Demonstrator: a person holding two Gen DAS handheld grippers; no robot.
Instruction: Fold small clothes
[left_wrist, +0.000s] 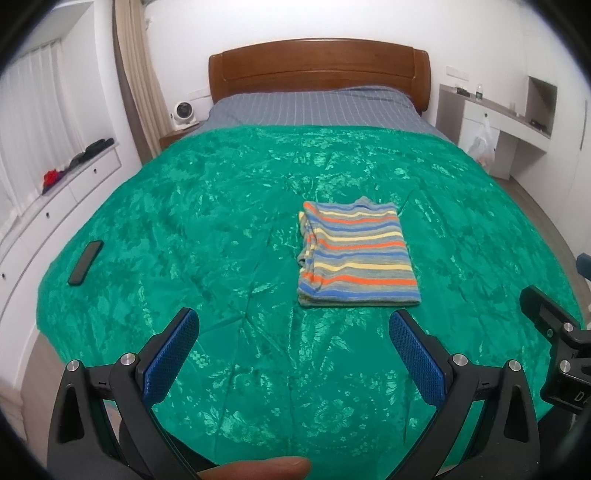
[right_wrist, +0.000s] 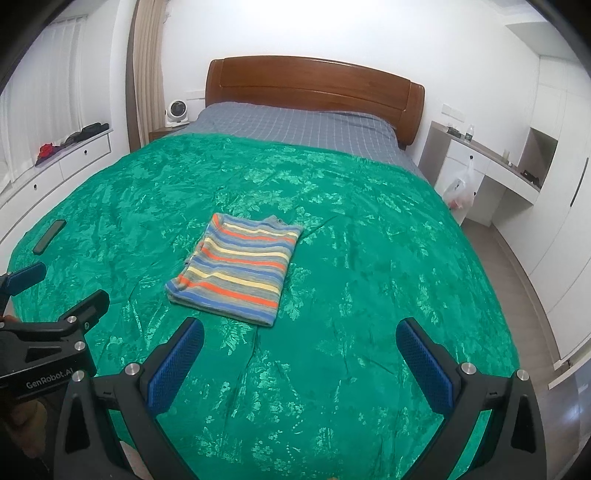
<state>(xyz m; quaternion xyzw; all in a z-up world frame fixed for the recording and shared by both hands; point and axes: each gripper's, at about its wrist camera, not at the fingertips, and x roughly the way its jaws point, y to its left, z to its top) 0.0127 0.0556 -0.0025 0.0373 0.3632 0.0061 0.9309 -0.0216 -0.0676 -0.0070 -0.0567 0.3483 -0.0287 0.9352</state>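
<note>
Both grippers hang above the near part of the green floral bedspread (left_wrist: 221, 206), jaws spread wide and holding nothing: the left gripper (left_wrist: 293, 332) and the right gripper (right_wrist: 299, 341). One small garment of orange, blue, yellow and grey striped knit (left_wrist: 356, 254) lies near mid-bed as a tidy rectangle, well apart from both. Folding looks finished; any next move would probably be smoothing or lifting the stack aside.

One folded shirt (left_wrist: 356, 251), one phone (left_wrist: 85, 262), two claws (left_wrist: 293, 349).
</note>
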